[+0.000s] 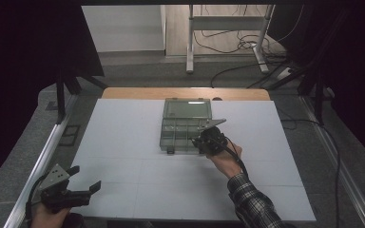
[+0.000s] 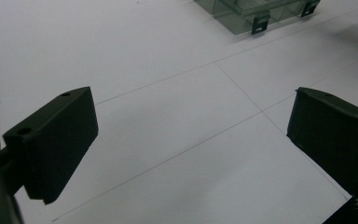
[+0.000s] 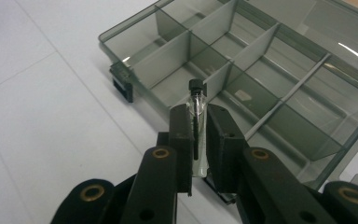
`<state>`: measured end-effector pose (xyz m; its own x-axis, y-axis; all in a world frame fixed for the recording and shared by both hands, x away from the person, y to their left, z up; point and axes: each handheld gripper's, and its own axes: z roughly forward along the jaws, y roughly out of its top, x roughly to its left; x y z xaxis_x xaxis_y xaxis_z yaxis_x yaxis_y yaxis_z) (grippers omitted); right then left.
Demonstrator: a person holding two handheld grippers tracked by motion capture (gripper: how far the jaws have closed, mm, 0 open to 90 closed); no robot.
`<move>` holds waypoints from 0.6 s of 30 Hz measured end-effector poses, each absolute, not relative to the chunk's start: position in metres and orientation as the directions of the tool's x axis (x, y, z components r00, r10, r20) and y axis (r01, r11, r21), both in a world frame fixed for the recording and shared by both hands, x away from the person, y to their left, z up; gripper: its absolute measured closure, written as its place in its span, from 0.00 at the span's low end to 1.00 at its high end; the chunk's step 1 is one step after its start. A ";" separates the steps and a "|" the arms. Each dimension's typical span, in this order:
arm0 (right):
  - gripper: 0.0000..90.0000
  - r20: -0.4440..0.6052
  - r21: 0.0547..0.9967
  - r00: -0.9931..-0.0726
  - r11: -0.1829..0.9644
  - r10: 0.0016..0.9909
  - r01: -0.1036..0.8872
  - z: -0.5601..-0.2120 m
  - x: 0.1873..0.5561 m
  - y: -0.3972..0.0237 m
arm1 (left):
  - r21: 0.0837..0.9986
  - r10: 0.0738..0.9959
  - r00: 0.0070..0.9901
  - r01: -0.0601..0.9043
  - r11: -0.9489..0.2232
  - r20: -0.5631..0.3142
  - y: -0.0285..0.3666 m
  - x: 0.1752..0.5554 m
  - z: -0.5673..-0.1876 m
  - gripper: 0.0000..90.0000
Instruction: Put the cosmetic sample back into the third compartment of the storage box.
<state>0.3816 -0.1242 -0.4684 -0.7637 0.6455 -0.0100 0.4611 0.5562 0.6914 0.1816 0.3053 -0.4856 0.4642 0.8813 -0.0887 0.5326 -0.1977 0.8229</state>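
While your right gripper (image 3: 199, 140) pinches the vial (image 3: 196, 116) over the compartment box (image 3: 307, 135), lower it straight into one cell; left gripper (image 2: 191, 135) gapes empty, near left

A lab-style recording bay is showing here: a white table (image 1: 138, 142) is standing between black curtains (image 1: 33, 52), aluminium rails (image 1: 43, 156) are running along its sides, cables (image 1: 237, 45) are trailing across the grey floor (image 1: 147, 71), and a metal-legged bench (image 1: 228, 28) is standing beyond.
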 end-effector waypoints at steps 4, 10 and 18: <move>0.90 -0.010 0.693 -0.755 0.549 0.656 0.468 -0.469 0.387 -0.124 | 0.823 0.881 0.464 0.533 -0.199 -0.088 0.305 0.182 -0.486 0.02; 0.90 -0.012 0.692 -0.742 0.541 0.670 0.478 -0.469 0.397 -0.125 | 0.823 0.881 0.464 0.533 -0.197 -0.090 0.305 0.182 -0.486 0.02; 0.90 -0.010 0.695 -0.729 0.529 0.685 0.487 -0.470 0.409 -0.124 | 0.823 0.881 0.465 0.533 -0.197 -0.090 0.306 0.182 -0.486 0.02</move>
